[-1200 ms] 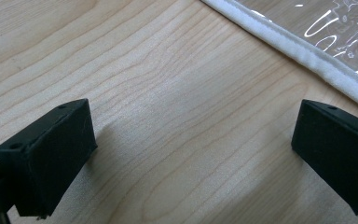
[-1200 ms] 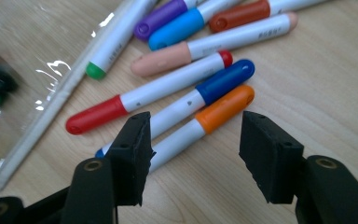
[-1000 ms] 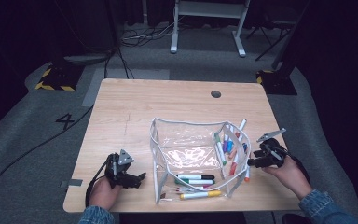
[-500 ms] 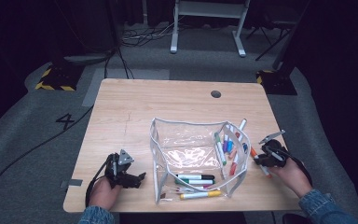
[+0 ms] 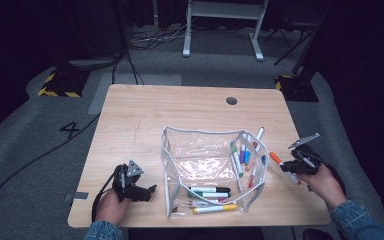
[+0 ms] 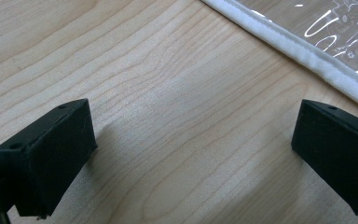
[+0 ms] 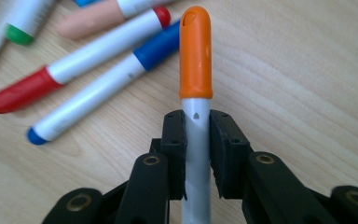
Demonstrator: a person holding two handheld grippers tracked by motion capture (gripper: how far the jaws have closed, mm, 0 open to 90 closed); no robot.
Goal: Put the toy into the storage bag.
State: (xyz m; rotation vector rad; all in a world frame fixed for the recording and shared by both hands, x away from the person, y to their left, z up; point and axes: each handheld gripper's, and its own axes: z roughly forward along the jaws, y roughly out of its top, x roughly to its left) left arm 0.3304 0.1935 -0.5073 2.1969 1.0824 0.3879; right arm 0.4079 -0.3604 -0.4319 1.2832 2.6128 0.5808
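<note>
1. The right gripper (image 5: 291, 166), at the right edge of the high view, has just closed its jaws; they pinch the white barrel of an orange-capped marker (image 7: 196, 93).
2. In the high view that marker (image 5: 276, 159) sits just right of the clear pouch (image 5: 200, 157), cap toward the pouch.
3. The left gripper (image 6: 191, 154), lower left in the high view, rests over bare table (image 6: 158, 70), jaws wide apart, holding nothing.
4. More markers (image 5: 210, 190) lie in the pouch.
</note>
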